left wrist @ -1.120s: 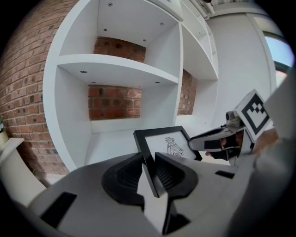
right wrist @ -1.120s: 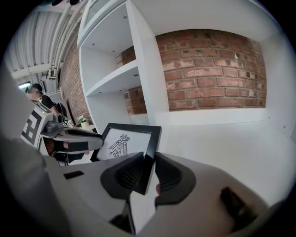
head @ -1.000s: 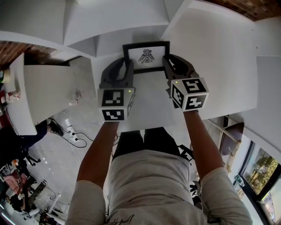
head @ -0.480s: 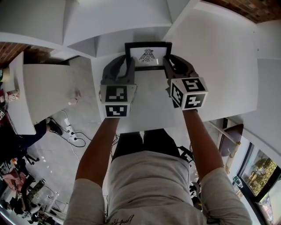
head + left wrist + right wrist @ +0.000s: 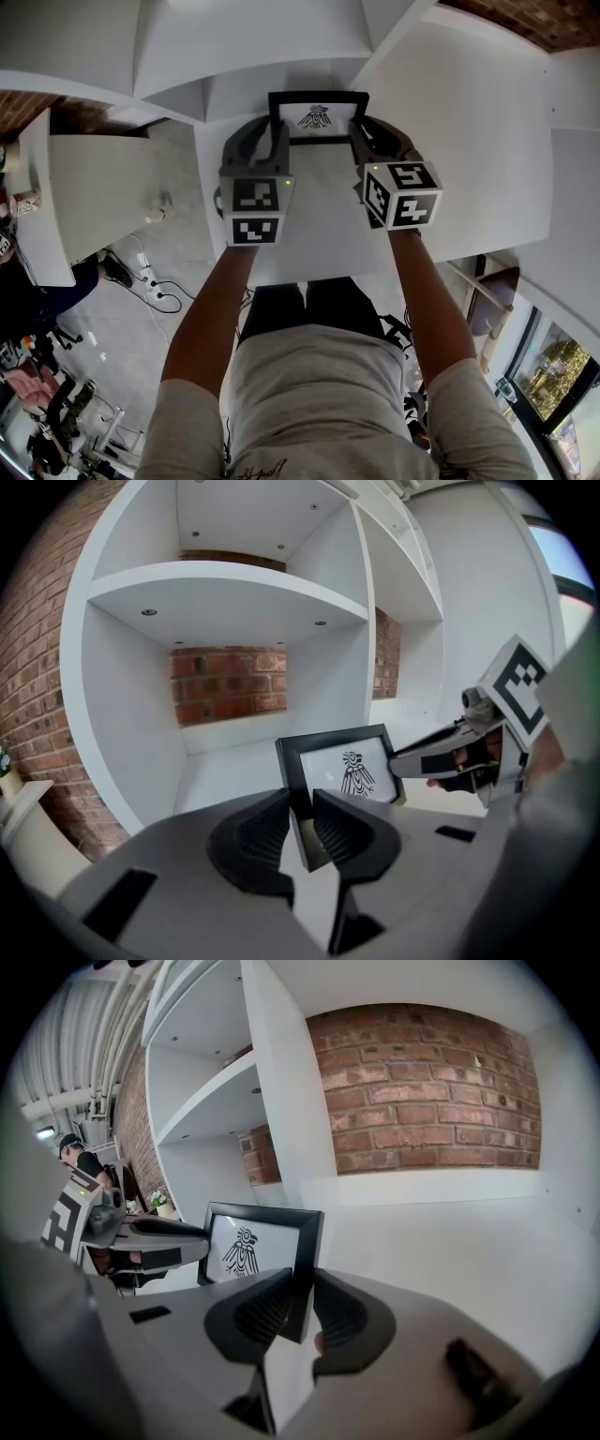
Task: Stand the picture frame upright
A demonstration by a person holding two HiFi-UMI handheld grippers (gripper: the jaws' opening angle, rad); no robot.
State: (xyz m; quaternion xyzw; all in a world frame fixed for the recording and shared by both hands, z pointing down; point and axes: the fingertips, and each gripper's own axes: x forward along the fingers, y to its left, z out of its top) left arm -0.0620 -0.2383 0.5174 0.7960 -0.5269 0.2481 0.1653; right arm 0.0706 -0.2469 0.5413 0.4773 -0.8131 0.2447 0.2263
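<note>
Picture frame (image 5: 317, 115), upper centre of the head view — black border, white sheet, black bird-like figure. Shelving (image 5: 253, 47) around it plain white; brick wall (image 5: 422, 1091), upper right of the right gripper view, red-brown with pale grey mortar lines in staggered courses. Lower centre of the head view — person's shirt (image 5: 309, 394) beige-grey, shorts (image 5: 281, 305) black.
</note>
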